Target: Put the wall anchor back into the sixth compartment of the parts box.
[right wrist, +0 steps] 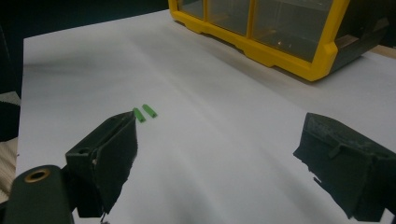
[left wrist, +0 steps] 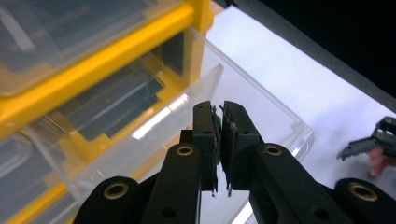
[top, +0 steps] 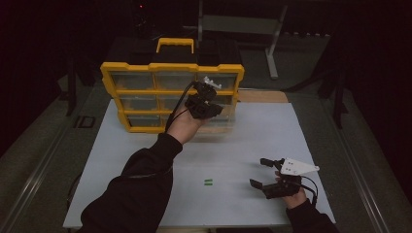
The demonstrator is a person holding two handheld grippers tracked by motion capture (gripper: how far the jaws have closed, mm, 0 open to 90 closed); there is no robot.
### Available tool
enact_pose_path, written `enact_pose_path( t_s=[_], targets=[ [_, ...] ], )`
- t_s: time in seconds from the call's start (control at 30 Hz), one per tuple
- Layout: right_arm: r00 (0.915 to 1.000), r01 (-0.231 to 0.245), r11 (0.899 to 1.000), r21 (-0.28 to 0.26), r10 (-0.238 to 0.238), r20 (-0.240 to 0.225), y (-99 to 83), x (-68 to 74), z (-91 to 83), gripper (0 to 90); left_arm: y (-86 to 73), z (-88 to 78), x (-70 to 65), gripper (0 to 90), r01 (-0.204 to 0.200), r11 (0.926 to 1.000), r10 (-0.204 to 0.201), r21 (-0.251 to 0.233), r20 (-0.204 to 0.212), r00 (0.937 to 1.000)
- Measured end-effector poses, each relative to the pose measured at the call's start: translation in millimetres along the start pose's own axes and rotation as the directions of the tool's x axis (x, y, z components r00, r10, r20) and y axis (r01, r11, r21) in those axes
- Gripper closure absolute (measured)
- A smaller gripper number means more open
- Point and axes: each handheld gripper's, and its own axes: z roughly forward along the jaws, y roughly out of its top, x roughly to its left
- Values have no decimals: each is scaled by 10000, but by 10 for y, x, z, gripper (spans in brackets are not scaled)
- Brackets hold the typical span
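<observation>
Left gripper [left wrist: 218,140] clamps a small green piece [left wrist: 217,140] above the pulled-out clear drawer [left wrist: 261,116], apparently for depositing. Right gripper [top: 266,174] rests wide, empty, near two green pieces [top: 208,182].

— Any lettering on the yellow organizer case [top: 172,94] at the far side of the table?

— None that can be read. Its frame, handle and clear drawers carry no legible label, brand or number.

— The two small green pieces [top: 208,182] near the middle of the white tabletop [top: 252,141]?

— Plain, no marks to read on them.

— And the grey plate on the right gripper [top: 266,174]?

— It shows only small dark holes, no characters. Nothing in any view can be read as text or a sign.
</observation>
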Motion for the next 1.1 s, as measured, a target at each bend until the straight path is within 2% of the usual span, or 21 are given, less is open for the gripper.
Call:
enact_pose_path(
  t_s=[0.2, 0.33, 0.37, 0.57, 0.7, 0.87, 0.9, 1.0, 1.07, 1.1],
  targets=[
    [10000, -17, 10000, 37, 17, -12, -2, 0, 3, 120, -3, 75, 5, 831, -96, 9984, 91, 557, 81, 9999],
    [10000, -6, 10000, 50, 6, -12, -1, 0, 4, 120, 4, 85, 2, 831, -131, 9979, 127, 631, 62, 9999],
    [10000, -28, 10000, 66, 28, -2, -3, -2, 4, 120, 24, 108, -7, 830, -282, 9968, 274, 752, 113, 9996],
    [10000, -57, 10000, 43, 57, 6, -4, -6, 0, 120, 44, 135, -7, 826, -319, 9959, 311, 844, 101, 9995],
    [10000, -36, 10000, 64, 36, 6, -6, -8, 1, 120, 51, 133, 0, 816, -243, 9972, 236, 702, 111, 9997],
    [10000, -41, 10000, 42, 41, 21, -3, -9, -6, 120, 64, 78, 3, 592, 4, 9977, -5, 671, 9, 10000],
    [10000, -40, 10000, 48, 40, 14, -3, -7, -5, 120, 66, 61, 2, 585, 41, 9981, -42, 607, 21, 10000],
    [10000, -43, 10000, 72, 43, 10, -4, -4, -1, 120, 71, 2, 6, 458, 152, 9992, -150, 364, -60, 9999],
    [10000, -12, 10000, 79, 12, 13, -1, -3, -1, 120, 70, -38, 2, 404, 128, 9996, -126, 256, -75, 9999],
    [10000, -7, 10000, 42, 7, 14, 0, -3, 0, 120, 67, -49, -2, 322, 83, 9996, -80, 266, -143, 9999]
  ],
)
